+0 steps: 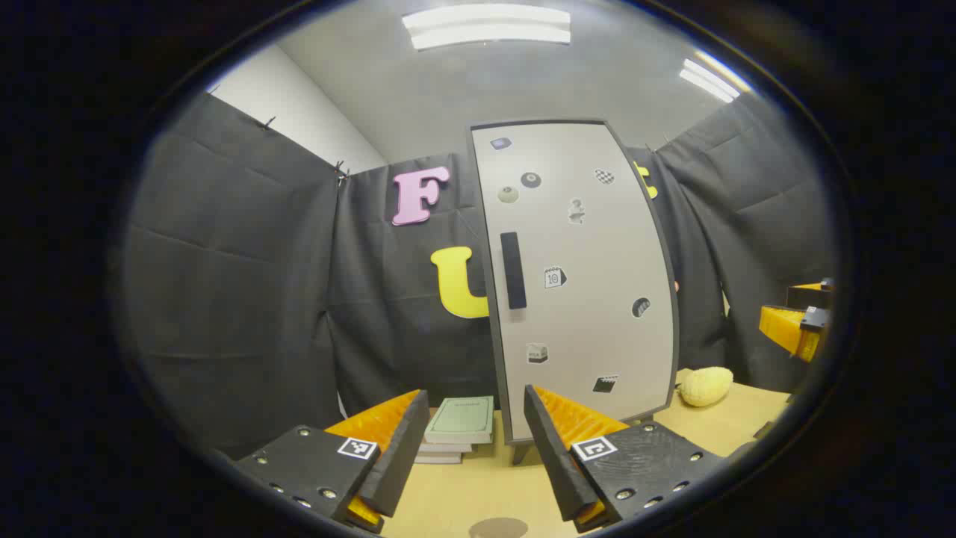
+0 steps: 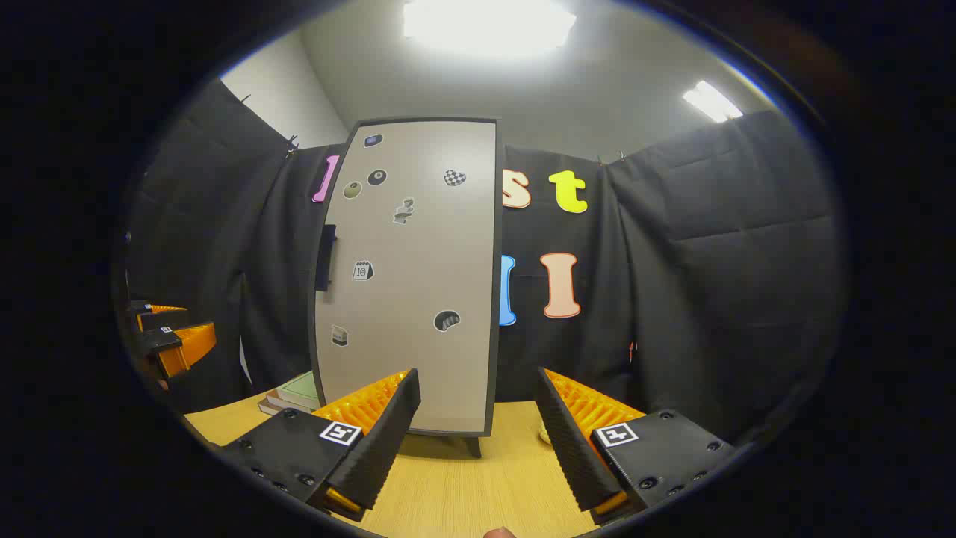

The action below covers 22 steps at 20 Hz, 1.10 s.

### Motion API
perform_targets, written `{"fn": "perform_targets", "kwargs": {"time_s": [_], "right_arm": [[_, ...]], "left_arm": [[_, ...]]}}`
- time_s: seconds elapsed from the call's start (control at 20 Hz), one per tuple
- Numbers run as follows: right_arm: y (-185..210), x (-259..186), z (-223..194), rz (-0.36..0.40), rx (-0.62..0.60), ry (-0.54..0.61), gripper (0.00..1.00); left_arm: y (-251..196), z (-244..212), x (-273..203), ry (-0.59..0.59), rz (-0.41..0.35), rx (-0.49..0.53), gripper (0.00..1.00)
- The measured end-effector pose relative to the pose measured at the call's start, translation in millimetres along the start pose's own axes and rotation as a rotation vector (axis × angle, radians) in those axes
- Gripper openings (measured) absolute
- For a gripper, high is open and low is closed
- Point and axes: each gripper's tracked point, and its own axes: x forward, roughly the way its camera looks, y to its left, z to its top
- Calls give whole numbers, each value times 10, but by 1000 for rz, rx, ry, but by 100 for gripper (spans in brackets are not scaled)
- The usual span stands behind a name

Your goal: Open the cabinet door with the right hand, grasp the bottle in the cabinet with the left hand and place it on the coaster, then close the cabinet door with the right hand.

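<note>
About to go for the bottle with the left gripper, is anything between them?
Yes: the shut cabinet door stands between the open left gripper and the cabinet's inside. Its handle is on the door's left edge.

coaster (image 1: pixel 498 528) cut off by edge, books (image 2: pixel 295 394) half behind cabinet door (image 2: pixel 411 276)

Matt cabinet door (image 1: pixel 579 276), wood-grain table (image 2: pixel 463 486)

Each gripper, left (image 1: pixel 469 448) and right (image 2: pixel 476 441), has two wedge-shaped ribbed fingers (image 1: pixel 556 456) on screwed dark blocks bearing square black-and-white tags at 6 o'clock.
</note>
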Motion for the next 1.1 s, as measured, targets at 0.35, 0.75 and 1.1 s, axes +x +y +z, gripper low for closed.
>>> {"fn": "perform_targets", "kwargs": {"time_s": [0.35,0.75,1.1], "right_arm": [[68,13,48,17,-1,-12,98],[67,66,28,13,8,-3,98],[36,150,28,14,1,0,98]], "left_arm": [[17,-7,37,-8,10,3,77],[89,-11,103,-10,13,-3,77],[133,-8,118,-7,20,2,79]]}}
